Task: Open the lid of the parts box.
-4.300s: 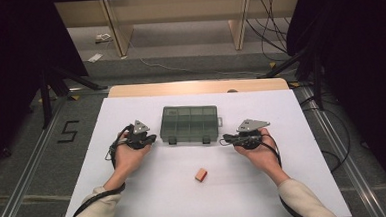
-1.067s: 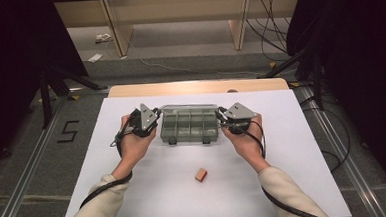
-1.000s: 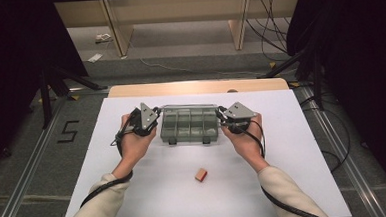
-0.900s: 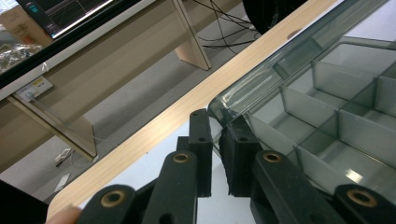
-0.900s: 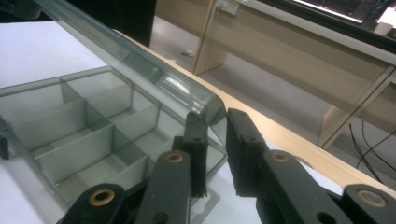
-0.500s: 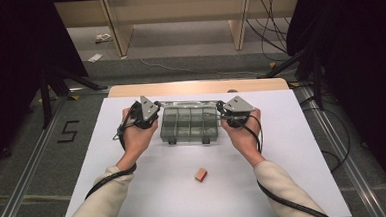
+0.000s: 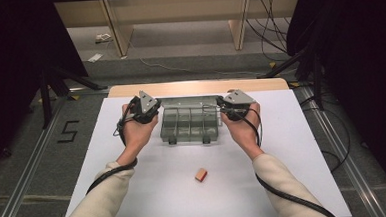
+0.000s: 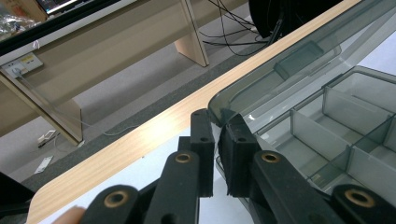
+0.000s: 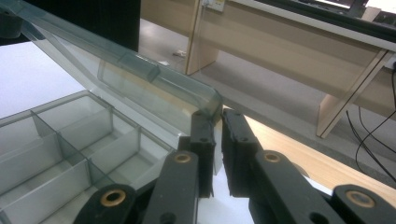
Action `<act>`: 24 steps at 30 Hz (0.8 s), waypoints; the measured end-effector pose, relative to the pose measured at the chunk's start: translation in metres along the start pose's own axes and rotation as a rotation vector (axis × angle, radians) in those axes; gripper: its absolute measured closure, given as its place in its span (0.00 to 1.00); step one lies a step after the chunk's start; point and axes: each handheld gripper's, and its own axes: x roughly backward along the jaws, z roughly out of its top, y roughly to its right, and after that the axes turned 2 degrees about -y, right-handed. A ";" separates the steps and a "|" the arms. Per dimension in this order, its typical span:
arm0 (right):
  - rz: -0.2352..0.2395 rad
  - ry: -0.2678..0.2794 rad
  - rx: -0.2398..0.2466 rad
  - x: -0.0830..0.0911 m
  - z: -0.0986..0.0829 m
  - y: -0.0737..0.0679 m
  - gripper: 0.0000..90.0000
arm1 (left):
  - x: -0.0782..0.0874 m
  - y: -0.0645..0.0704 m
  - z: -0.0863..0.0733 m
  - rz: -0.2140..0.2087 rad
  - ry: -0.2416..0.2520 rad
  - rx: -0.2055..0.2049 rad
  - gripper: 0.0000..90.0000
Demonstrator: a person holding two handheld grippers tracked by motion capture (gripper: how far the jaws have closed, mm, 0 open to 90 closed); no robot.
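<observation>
A small block is sitting nearest on the table. Behind it, the box is lying mid-table with both grippers, left and right, pinching its raised lid at the corners.

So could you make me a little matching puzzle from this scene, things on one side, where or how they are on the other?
Things:
1. lid
2. small block
3. left tongs
4. compartments

States:
A. lying alone on the white table, nearer the person
B. lifted open, clear and smoky
C. pinching a corner of the lid
D. bare inside, split by dividers

Pairs: 1-B, 2-A, 3-C, 4-D
</observation>
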 end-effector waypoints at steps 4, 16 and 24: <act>0.002 -0.002 -0.012 -0.003 0.003 0.003 0.94 | -0.001 0.000 0.002 0.002 -0.005 0.002 0.93; 0.018 -0.013 -0.043 -0.011 0.010 0.011 0.94 | -0.007 -0.004 0.008 0.003 -0.013 0.022 0.93; 0.010 -0.013 -0.045 -0.017 0.014 0.015 0.94 | -0.014 -0.009 0.013 0.002 -0.007 0.055 0.93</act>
